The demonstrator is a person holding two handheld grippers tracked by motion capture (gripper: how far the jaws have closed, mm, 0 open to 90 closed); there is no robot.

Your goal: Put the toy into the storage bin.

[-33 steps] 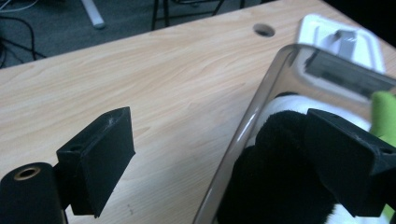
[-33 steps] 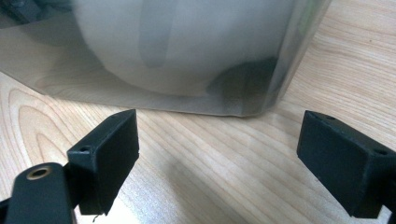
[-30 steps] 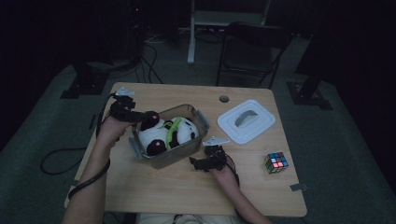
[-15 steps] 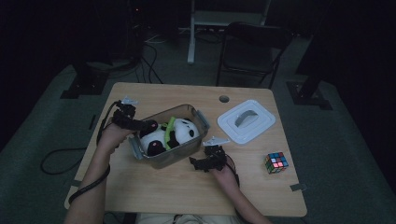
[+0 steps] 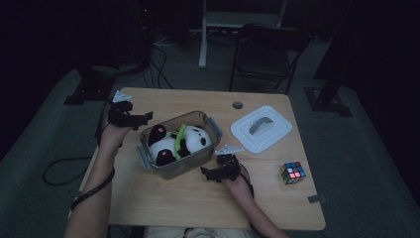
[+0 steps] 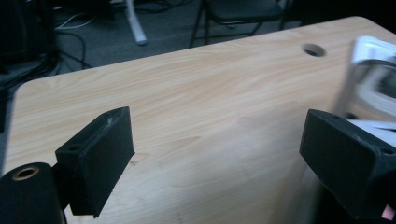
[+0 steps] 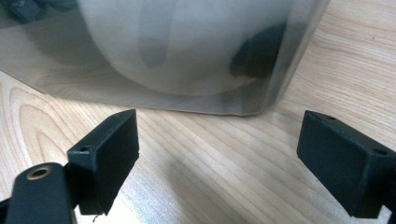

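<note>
A clear plastic box [image 5: 198, 159] stands in the middle of the wooden table [image 5: 163, 198], lidless, with a black-and-white panda plush [image 5: 173, 143] and a green strip inside. My left gripper [image 5: 141, 118] is open at the box's far left corner, a little apart from it. In the left gripper view its jaws stand wide over bare wood, with the blurred box [image 6: 373, 84] at the right edge. My right gripper [image 5: 210, 173] is open just in front of the box's near right corner. The right gripper view faces the box wall [image 7: 187, 56] close up, nothing between the jaws.
The white box lid [image 5: 261, 129] with a grey handle lies to the right of the box. A colour cube [image 5: 293, 172] sits near the table's right front. A cable hole [image 5: 237, 105] is at the back edge. A chair and cables stand behind the table.
My left gripper has drawn back from inside the box to its far left corner, now empty and apart from the plush. The right gripper has stayed put.
</note>
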